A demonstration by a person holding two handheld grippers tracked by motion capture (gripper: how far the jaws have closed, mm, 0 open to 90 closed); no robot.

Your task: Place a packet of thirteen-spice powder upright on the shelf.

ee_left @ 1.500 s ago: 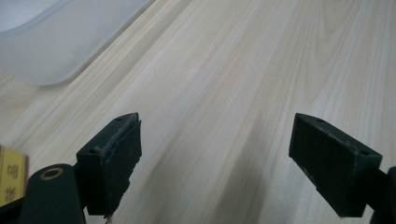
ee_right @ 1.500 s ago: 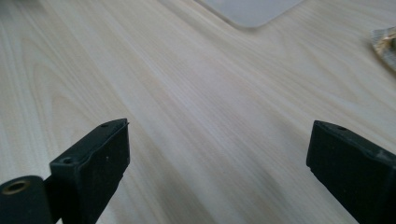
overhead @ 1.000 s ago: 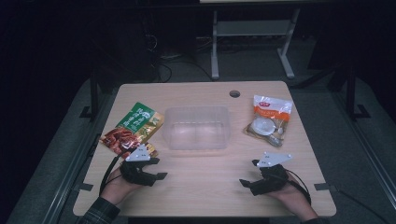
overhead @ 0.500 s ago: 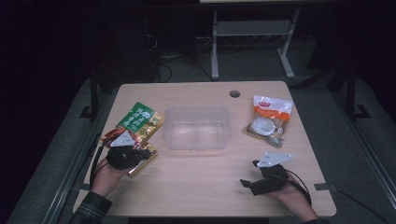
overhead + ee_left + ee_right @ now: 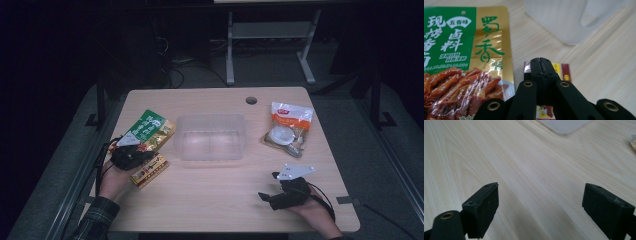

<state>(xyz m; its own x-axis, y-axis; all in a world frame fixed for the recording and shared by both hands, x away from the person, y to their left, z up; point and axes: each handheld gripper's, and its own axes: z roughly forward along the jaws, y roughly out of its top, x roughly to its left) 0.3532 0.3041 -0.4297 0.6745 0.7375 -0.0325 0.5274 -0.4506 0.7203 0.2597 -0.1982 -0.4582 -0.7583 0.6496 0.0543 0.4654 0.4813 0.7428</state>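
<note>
The left gripper (image 5: 142, 156) sits at the tabletop's (image 5: 210, 200) left edge, its jaws pressed together with nothing between them, over a small red-and-yellow packet (image 5: 564, 72) just beside the green-and-gold snack pouch (image 5: 469, 50). The clear plastic container (image 5: 212, 136) stands mid-table. The right gripper (image 5: 540, 210) rests with jaws wide apart over bare wood; an orange-topped bag (image 5: 289, 129) lies near the right edge.

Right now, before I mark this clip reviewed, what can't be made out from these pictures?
- Left gripper, its own view: jaws closed; whether they pinch the small packet beneath is hidden by the jaws themselves.
- Small packet, high view: print too small, part covered by the gripper.
- Green and gold pouch, left gripper view: cut off by the left and bottom edges.
- Clear tub, right gripper view: cut off at the top edge.
- Orange and white bag, high view: contents too small.
</note>
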